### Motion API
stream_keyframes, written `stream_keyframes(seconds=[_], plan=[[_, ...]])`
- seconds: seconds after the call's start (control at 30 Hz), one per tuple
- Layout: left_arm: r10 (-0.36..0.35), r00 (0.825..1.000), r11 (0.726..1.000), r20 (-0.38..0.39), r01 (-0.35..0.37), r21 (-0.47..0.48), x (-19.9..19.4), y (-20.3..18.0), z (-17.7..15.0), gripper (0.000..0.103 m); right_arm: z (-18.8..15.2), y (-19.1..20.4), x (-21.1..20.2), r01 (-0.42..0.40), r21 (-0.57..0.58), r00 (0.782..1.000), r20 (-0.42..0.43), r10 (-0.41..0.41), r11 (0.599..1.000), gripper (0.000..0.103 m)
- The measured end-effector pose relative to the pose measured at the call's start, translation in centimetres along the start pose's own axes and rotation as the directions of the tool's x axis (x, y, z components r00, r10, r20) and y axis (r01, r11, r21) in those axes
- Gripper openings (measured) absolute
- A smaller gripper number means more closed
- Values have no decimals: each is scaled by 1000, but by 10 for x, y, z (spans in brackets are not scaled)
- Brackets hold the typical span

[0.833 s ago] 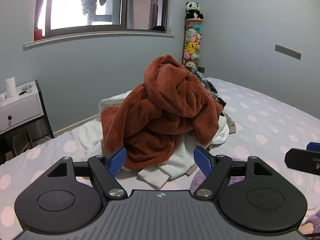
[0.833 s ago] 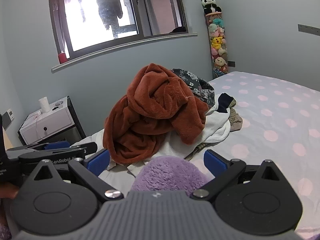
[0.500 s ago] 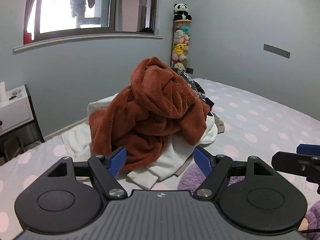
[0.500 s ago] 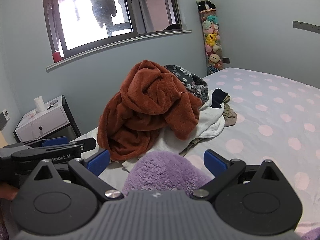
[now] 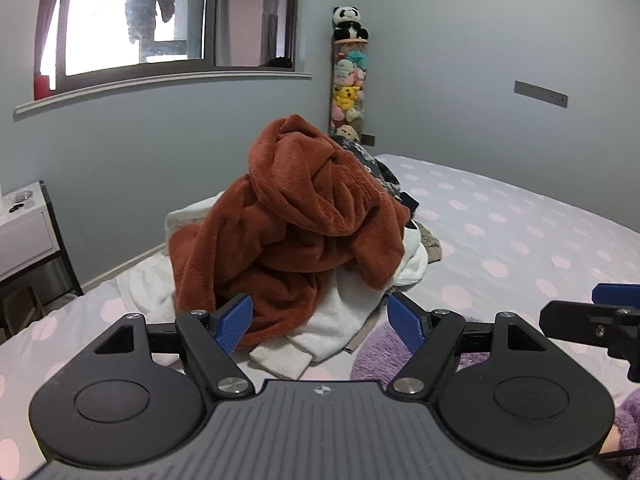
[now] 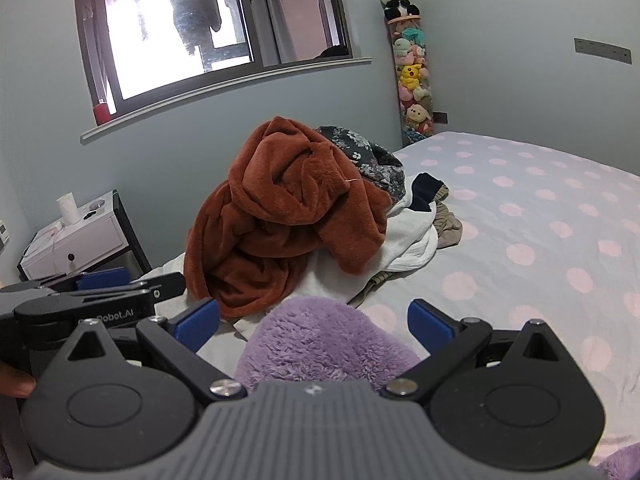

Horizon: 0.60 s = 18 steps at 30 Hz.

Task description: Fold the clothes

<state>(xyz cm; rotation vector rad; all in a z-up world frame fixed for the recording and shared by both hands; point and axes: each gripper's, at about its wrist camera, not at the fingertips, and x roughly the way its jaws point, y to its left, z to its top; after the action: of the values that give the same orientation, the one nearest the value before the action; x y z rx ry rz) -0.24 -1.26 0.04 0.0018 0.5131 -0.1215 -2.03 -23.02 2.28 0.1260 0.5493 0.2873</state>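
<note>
Nearest to the cameras, the left hand-held gripper point(image 5: 320, 322) has its blue pads spread wide with nothing between them. The right hand-held gripper point(image 6: 314, 322) is also spread wide; a fluffy purple garment point(image 6: 324, 344) bulges up between its fingers, but the pads do not press on it. This purple garment lies on the bed point(image 6: 540, 240), and its lower part is hidden behind the gripper body.

The bed has a grey cover with pale pink dots. A little further on it stands the pile of clothes: a rust-brown fleece garment point(image 5: 304, 232) on top, white cloth point(image 5: 336, 320) under it, and a dark flowered piece point(image 6: 368, 156) behind. Some small dark and beige pieces at the right side of the pile are hard to make out.

Beside the bed, at the left, is a white nightstand point(image 6: 72, 240), partly cut off. Behind are the grey wall, a window point(image 6: 208, 28), and in the corner a tall column of plush toys point(image 6: 412, 76) with a panda on top.
</note>
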Motion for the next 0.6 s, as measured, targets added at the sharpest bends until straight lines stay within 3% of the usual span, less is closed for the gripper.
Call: stream_keyframes(seconds=[0.6], plan=[[24,1000,999,-16,-24,25,2,-5,-1,74,-3,0,2,-16,8,1000,-16,16,1000,101]])
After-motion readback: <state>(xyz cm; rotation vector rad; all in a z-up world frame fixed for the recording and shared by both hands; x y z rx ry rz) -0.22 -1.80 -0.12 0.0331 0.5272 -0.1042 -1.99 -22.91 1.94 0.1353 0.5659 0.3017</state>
